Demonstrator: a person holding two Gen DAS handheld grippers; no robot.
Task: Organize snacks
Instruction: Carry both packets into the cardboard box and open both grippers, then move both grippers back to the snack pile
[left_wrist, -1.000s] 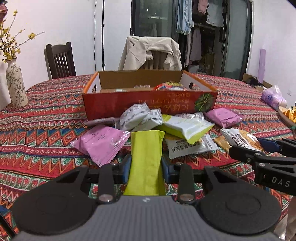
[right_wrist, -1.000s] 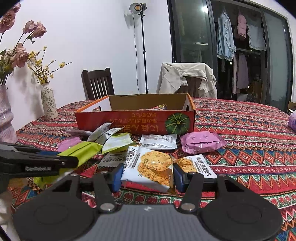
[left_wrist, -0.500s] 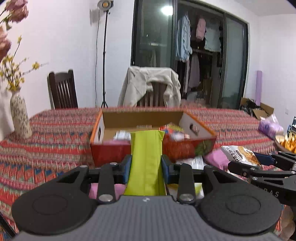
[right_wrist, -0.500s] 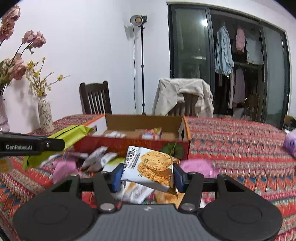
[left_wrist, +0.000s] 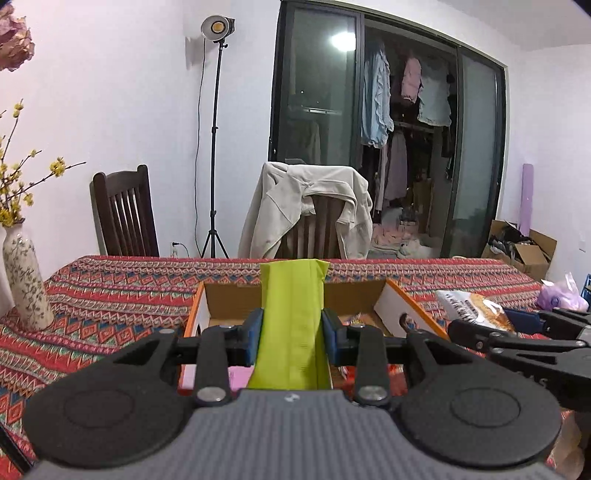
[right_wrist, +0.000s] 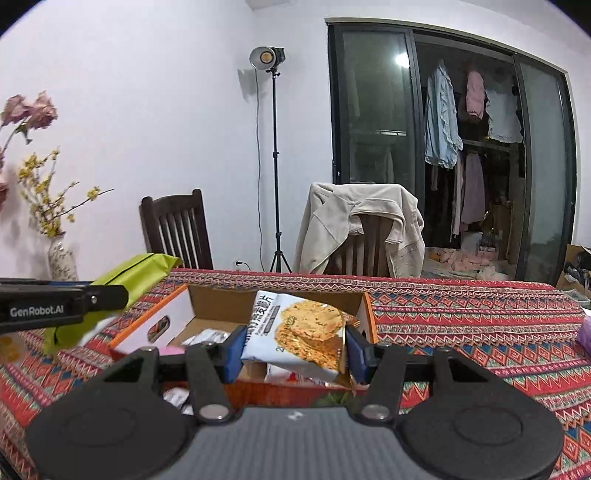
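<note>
Left claw clamped on long lime-green plastic snack packet; right claw clamped on white cracker packet; both above open orange cardboard box.

Lime-green snack pack, long and plain, clamped between blue pads and sticking up over the near edge of the orange cardboard box, well clear of its floor. White cracker packet with a golden cracker photo and dark print, pinched at both sides, tilted, hanging just above that same box's near wall. Open-topped box, a few white and pink packets lying loose inside.
</note>
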